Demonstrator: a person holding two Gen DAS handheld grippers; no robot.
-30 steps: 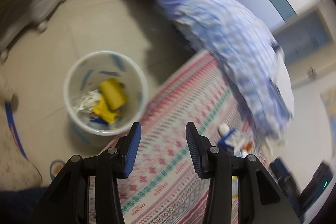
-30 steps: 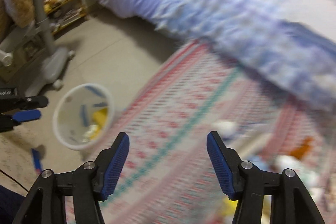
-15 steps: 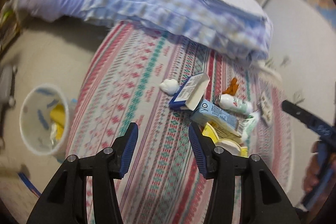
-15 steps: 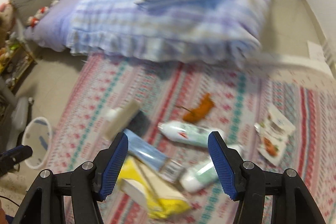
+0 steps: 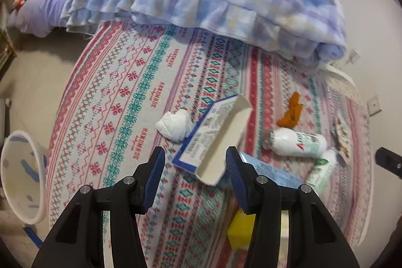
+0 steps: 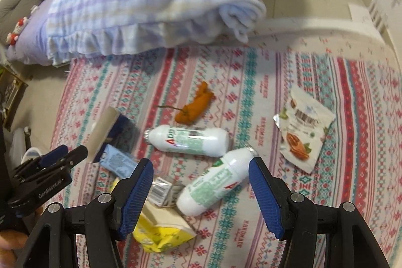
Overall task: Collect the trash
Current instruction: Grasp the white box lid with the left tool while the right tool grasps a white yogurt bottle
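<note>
On the patterned rug (image 6: 251, 82), the right gripper (image 6: 201, 189) hangs with its fingers (image 6: 137, 195) spread (nothing pinched) over a white bottle (image 6: 213, 182), with a second bottle (image 6: 188, 140), an orange scrap (image 6: 194, 107) and a snack wrapper (image 6: 304, 132) nearby.

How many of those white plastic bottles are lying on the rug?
2. One white bottle lies on its side below the orange scrap. The other bottle lies tilted just below it, between the right gripper's fingers. More could hide under the cartons.
</note>
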